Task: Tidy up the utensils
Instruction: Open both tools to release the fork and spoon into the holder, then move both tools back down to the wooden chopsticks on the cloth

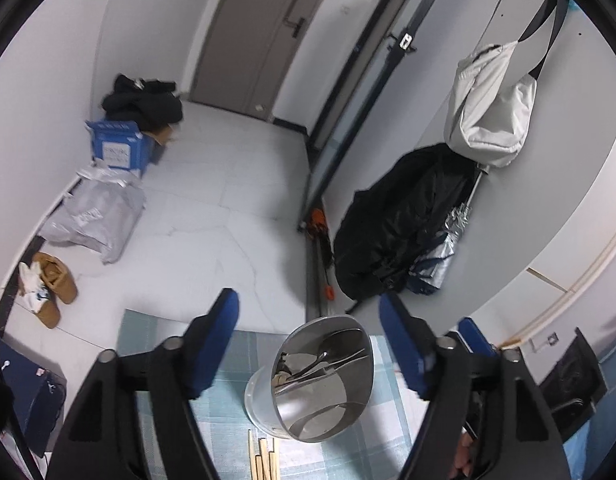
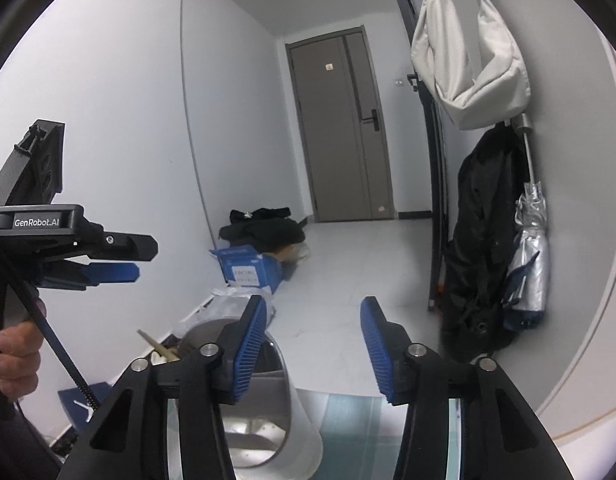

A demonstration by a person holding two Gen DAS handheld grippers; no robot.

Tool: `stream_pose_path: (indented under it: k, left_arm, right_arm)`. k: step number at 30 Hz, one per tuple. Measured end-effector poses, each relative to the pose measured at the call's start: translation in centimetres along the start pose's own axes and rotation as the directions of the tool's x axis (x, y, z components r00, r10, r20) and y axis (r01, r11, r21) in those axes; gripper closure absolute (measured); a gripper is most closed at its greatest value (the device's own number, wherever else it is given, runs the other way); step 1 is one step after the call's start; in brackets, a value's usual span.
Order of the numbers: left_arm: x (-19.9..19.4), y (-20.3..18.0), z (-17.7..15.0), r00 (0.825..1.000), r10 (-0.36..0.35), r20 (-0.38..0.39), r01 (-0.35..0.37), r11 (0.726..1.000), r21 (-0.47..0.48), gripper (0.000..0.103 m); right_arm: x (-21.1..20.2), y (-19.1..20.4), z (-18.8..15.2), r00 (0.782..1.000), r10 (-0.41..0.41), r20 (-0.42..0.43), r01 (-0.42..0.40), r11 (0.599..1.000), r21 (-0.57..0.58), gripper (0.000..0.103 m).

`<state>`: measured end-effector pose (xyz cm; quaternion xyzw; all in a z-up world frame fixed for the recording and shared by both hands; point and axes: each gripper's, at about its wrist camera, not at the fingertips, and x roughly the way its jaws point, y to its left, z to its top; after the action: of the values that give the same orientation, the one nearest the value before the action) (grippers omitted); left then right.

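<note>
Four chopsticks [image 1: 263, 458] lie just beside the metal holder [image 1: 322, 380]

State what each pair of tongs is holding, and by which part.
Nothing: the left tongs and right tongs are both open and empty, near the metal holder.

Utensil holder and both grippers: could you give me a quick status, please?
Left gripper open, empty. Right gripper open, empty. Steel utensil holder upright, cutlery inside; chopsticks loose on the checked cloth. Nothing in the way.
</note>
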<state>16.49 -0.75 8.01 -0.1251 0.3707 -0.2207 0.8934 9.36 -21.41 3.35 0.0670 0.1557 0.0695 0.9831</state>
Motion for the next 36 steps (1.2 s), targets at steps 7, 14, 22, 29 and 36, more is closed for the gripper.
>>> stream_pose_path:
  k: [7, 14, 22, 29, 36]
  left_arm:
    - [-2.7, -0.5, -1.9, 0.985, 0.157, 0.075, -0.158, 0.987, 0.012, 0.013]
    - [-5.6, -1.2, -3.8, 0.956, 0.248, 0.156, -0.253, 0.967, 0.01, 0.004]
    - [-7.9, -0.8, -6.6, 0.932, 0.285, 0.226, -0.294, 0.956, 0.006, 0.001]
    - [-7.4, 0.4, -9.9, 0.932, 0.303, 0.2, -0.312, 0.95, 0.016, 0.001]
    - [-6.2, 3.6, -13.4, 0.939, 0.301, 0.166, -0.297, 0.954, -0.048, 0.001]
  right_arm:
    - [-3.0, 1.0, 0.2, 1.0, 0.026, 0.006, -0.026, 1.0, -0.009, 0.037]
    - [-5.8, 2.6, -0.4, 0.998, 0.057, 0.006, -0.056, 0.998, -0.033, 0.03]
    - [-8.0, 4.1, -2.0, 0.996, 0.089, -0.022, -0.089, 0.995, -0.036, 0.022]
    - [-8.4, 5.7, -4.6, 0.991, 0.101, -0.085, -0.106, 0.993, -0.055, 0.015]
    - [-7.9, 6.8, -7.7, 0.983, 0.085, -0.165, -0.094, 0.995, -0.044, 0.011]
